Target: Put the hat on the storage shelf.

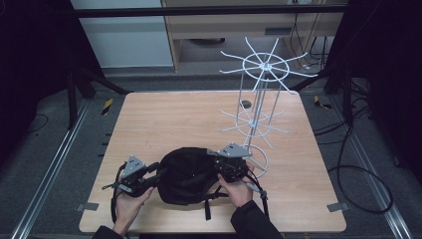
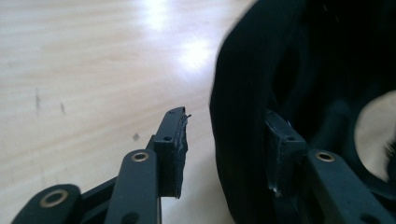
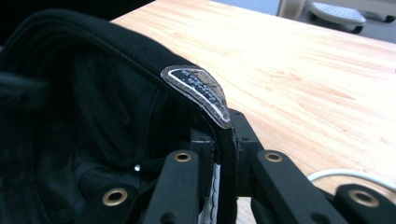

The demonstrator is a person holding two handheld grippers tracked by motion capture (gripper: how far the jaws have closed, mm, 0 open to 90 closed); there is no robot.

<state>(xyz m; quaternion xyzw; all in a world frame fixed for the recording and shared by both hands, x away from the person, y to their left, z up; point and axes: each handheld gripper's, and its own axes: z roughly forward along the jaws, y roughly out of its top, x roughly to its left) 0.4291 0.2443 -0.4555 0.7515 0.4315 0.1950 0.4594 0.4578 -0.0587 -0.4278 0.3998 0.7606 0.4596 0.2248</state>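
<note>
while the black cap (image 1: 186, 174) is lying crown-down on the near part of the surface (image 1: 164, 117), its opening is facing up and the two hand-held grippers are flanking it, one at each side of the rim. the right hand-held gripper (image 3: 219, 179) is sitting clamped on the rim band beside a small sewn label (image 3: 198, 91), with the fabric pinched between its pads. the left hand-held gripper (image 2: 224, 156) is standing with its jaws apart and straddling the opposite rim: one pad is showing inside the cap, the other is waiting just outside with a gap to the cloth, so it is not gripping. the cap's line between the two holds is running left to right across the surface, and the rim is lying right between the left jaws. the white wire rack (image 1: 259, 107) is standing beyond and to the right, nearer the right hand. the next move is probably turning on the left jaws closing on the rim.
</note>
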